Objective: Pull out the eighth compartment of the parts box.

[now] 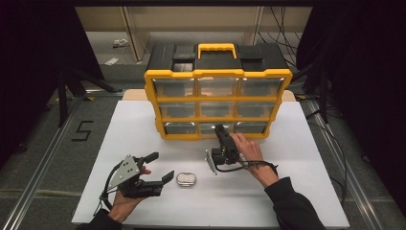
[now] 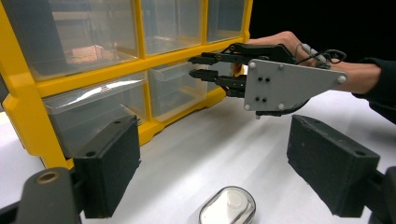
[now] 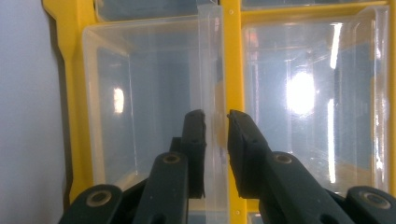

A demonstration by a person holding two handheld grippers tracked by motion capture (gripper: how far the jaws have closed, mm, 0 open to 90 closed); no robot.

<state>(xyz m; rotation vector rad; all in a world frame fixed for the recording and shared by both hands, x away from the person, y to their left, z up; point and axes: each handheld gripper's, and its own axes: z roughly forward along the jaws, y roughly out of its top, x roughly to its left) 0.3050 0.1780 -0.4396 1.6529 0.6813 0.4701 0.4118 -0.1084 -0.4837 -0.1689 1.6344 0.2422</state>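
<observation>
Right gripper (image 1: pixel 221 130) has its jaws pinched on the lip of the bottom middle drawer (image 3: pixel 154 93) in the yellow organizer (image 1: pixel 153 91). Left gripper (image 1: pixel 160 166) sits wide open on the table by a small case (image 1: pixel 186 179).

white table (image 1: pixel 143 124), floor marking "5" (image 1: pixel 82 130)

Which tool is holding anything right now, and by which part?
Right tool pinches the clear front lip of the organizer's bottom-middle drawer, one jaw on either side. Left tool is open, holding nothing.
</observation>
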